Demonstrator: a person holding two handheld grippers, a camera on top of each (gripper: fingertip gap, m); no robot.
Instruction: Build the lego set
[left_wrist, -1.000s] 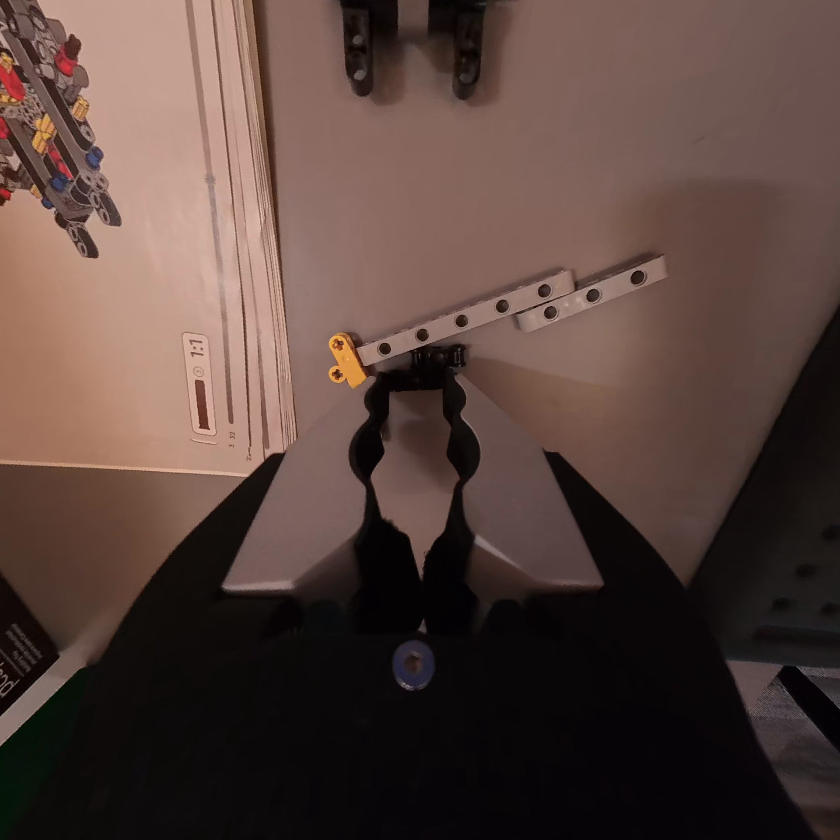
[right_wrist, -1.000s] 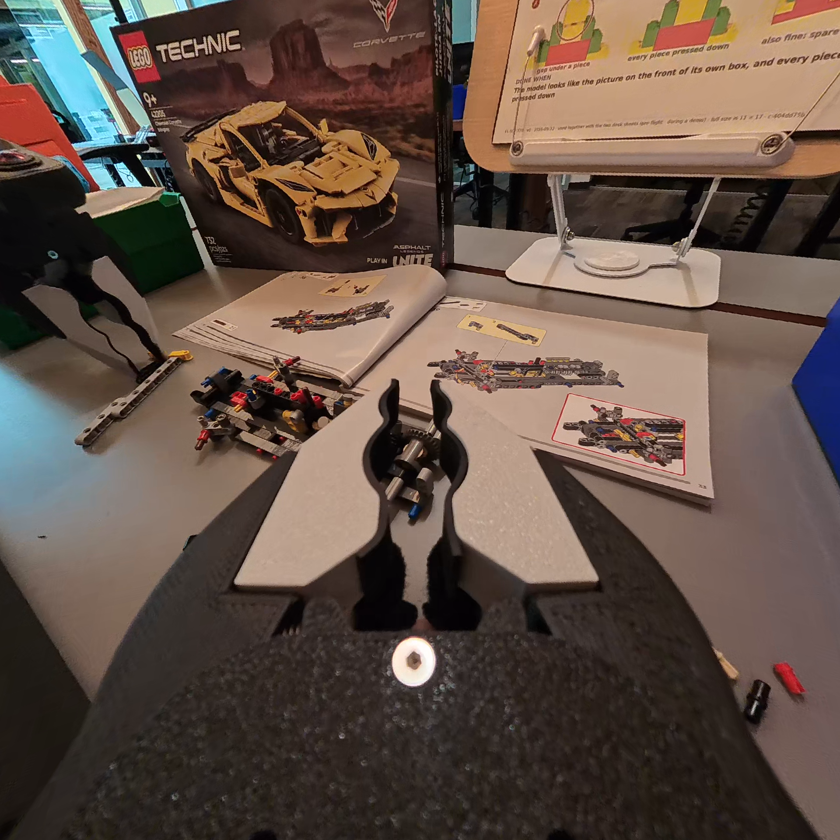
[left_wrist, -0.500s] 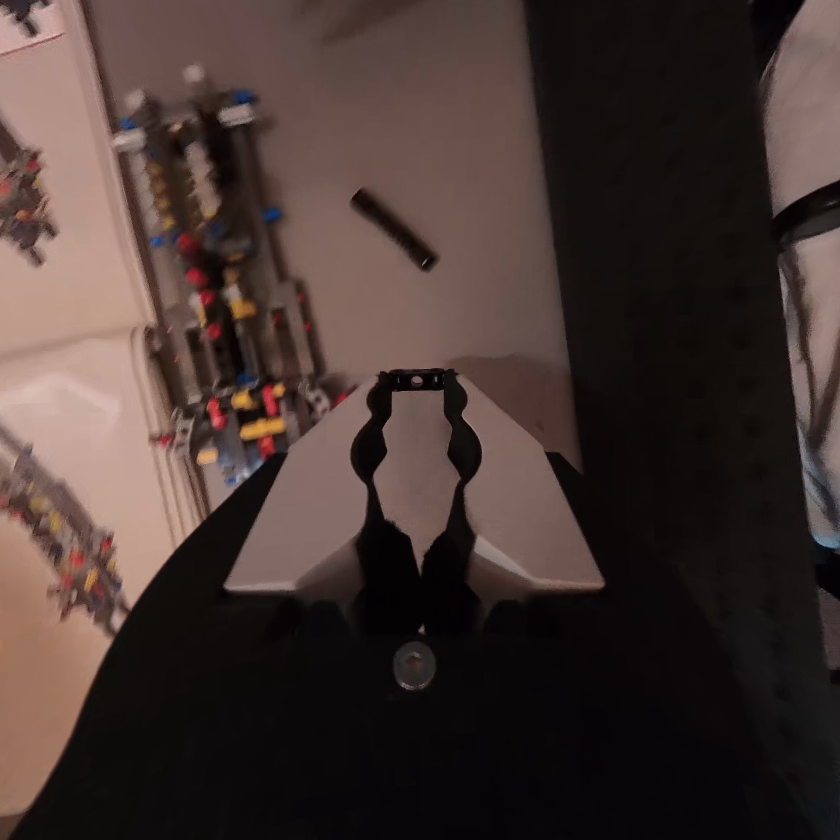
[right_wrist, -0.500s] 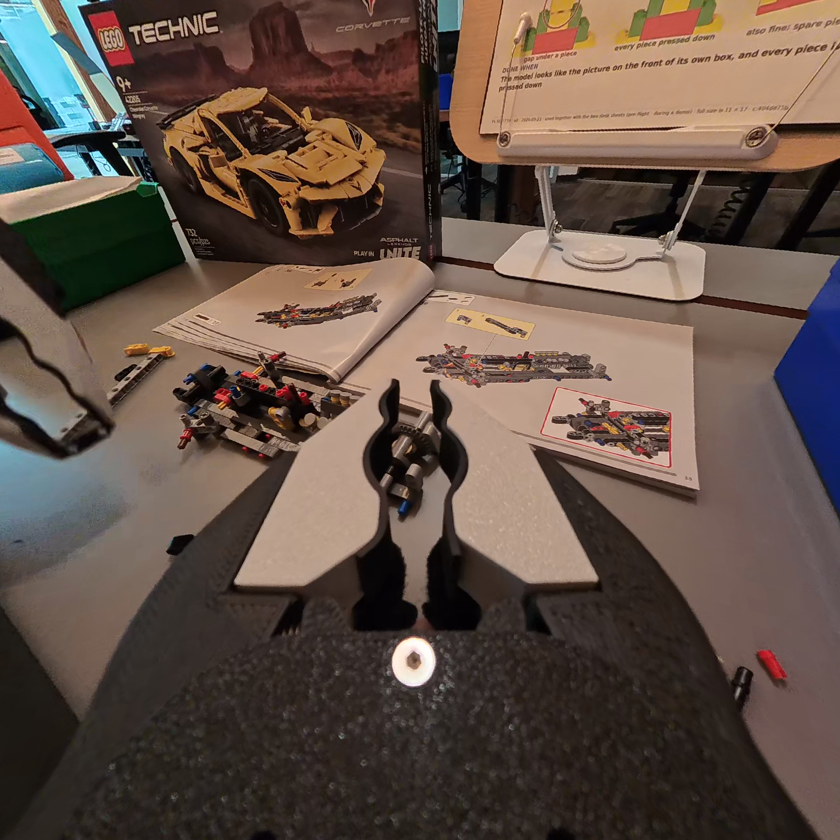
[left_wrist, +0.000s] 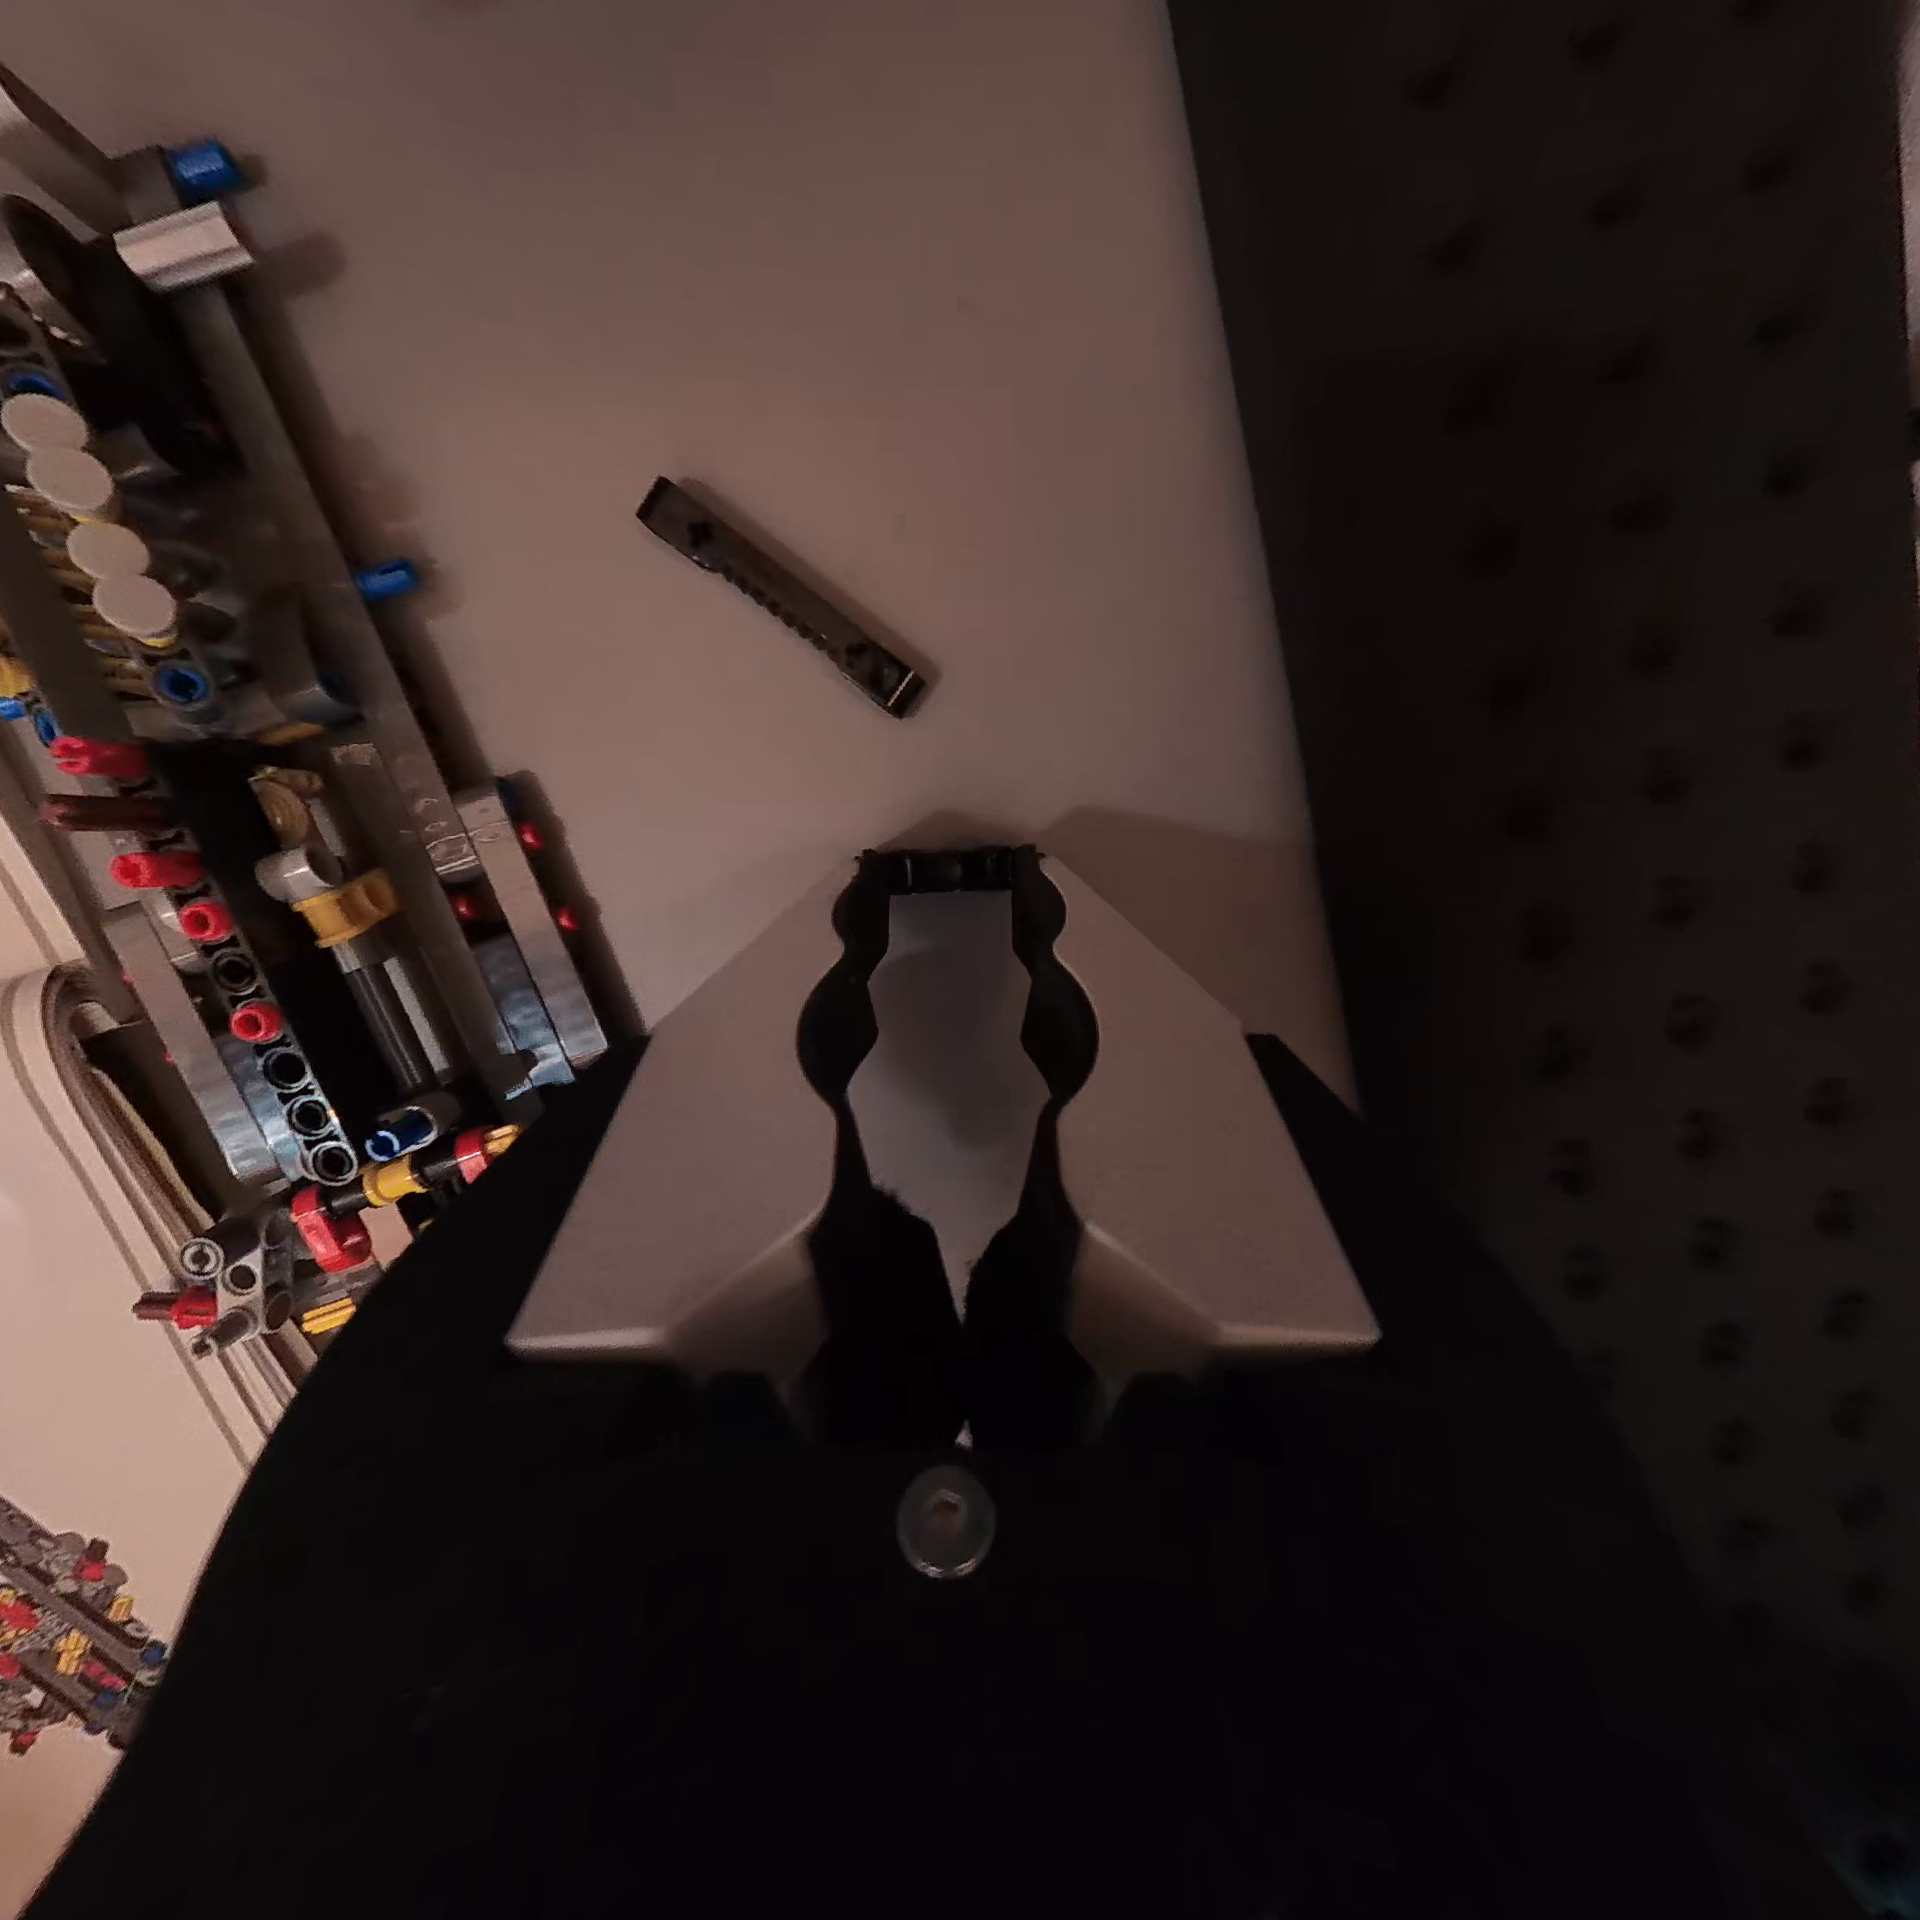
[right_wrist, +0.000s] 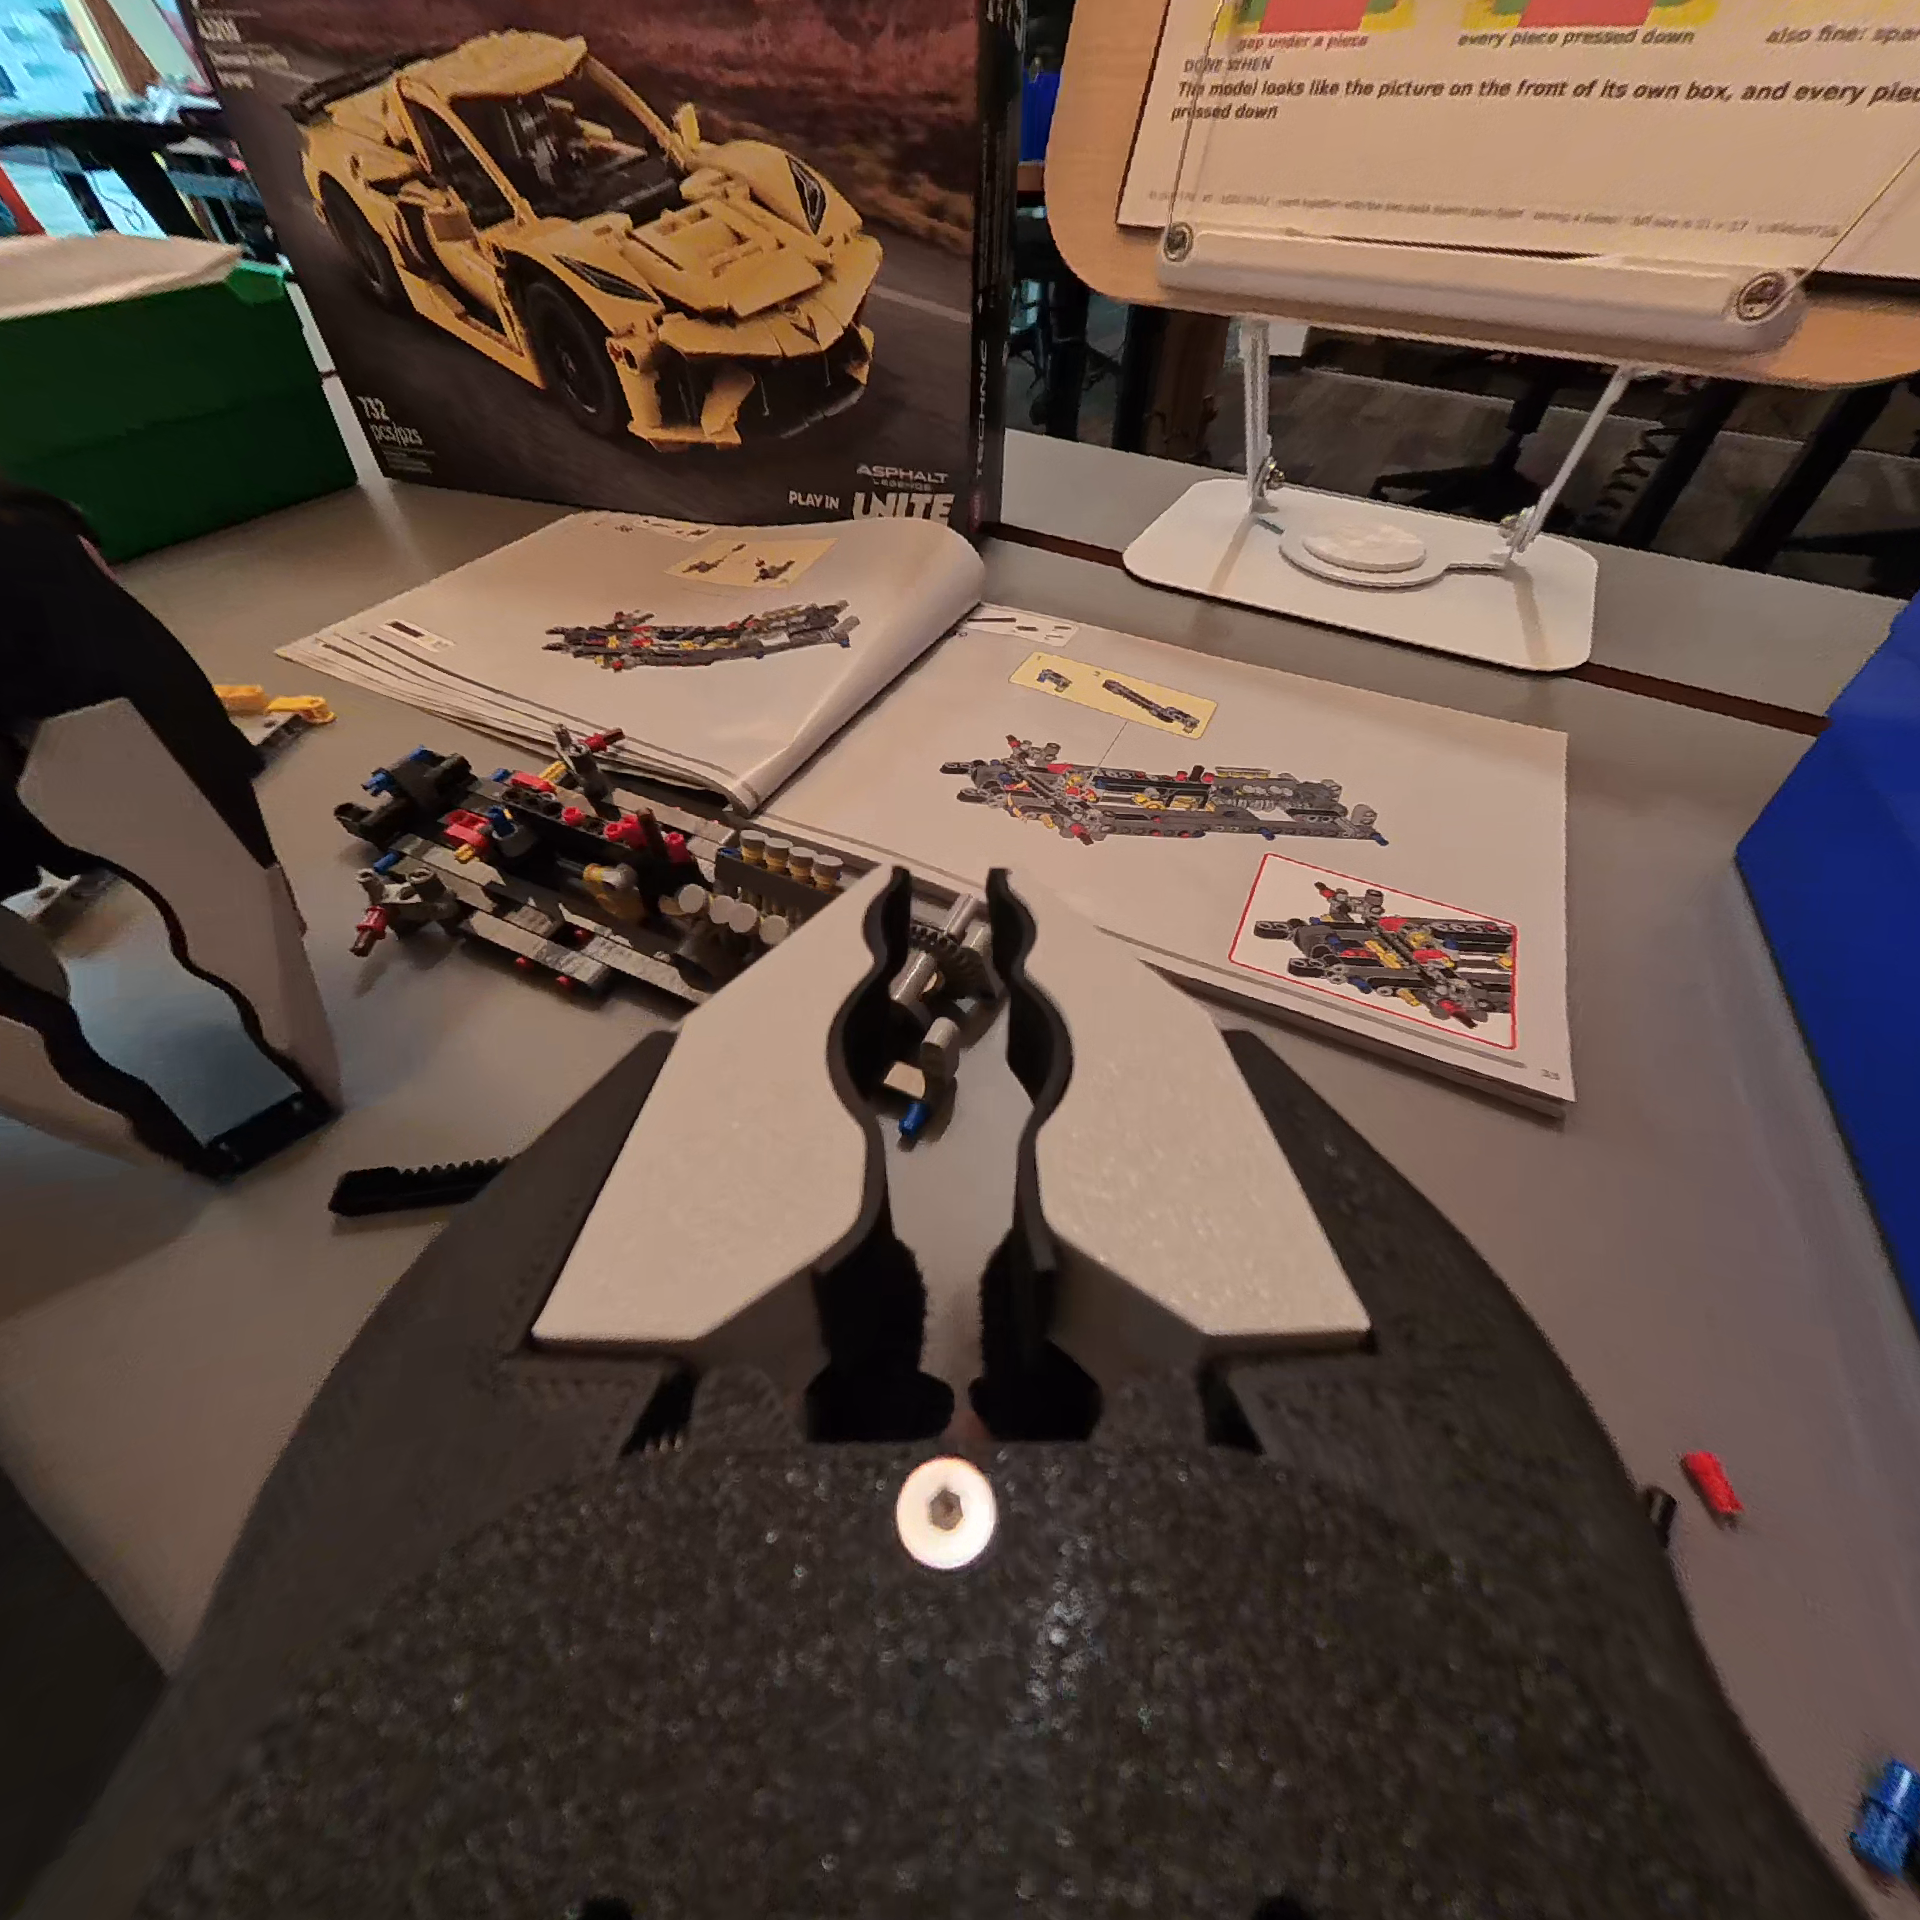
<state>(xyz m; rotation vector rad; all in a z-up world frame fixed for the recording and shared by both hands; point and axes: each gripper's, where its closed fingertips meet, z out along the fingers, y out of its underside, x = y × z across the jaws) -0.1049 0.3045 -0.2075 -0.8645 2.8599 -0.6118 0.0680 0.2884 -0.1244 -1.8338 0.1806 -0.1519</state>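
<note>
My left gripper (left_wrist: 945, 883) is shut on a small black connector (left_wrist: 940, 871) held across its fingertips, low over the grey table. It also shows in the right wrist view (right_wrist: 244, 1127) at the left edge. A black gear rack (left_wrist: 779, 597) lies just beyond it and shows in the right wrist view (right_wrist: 416, 1184) too. The long grey chassis with red, blue and yellow pins (left_wrist: 312, 883) (right_wrist: 582, 883) lies to its left. My right gripper (right_wrist: 943, 899) is closed around the chassis's gear end (right_wrist: 935, 987).
The open instruction booklet (right_wrist: 1195, 935) lies behind the chassis, with the set's box (right_wrist: 623, 260) and a document stand (right_wrist: 1351, 561) farther back. A green bin (right_wrist: 156, 395) is left, a blue bin (right_wrist: 1849, 935) right. Loose pins (right_wrist: 1709, 1481) lie right. A dark perforated surface (left_wrist: 1610, 727) is beside the table edge. Spacing between my two grippers at the tips: around 20 cm.
My left gripper left the grey beams and yellow piece, carried the black connector over to the chassis and came down close to the gear rack. My right gripper edged slightly forward.
</note>
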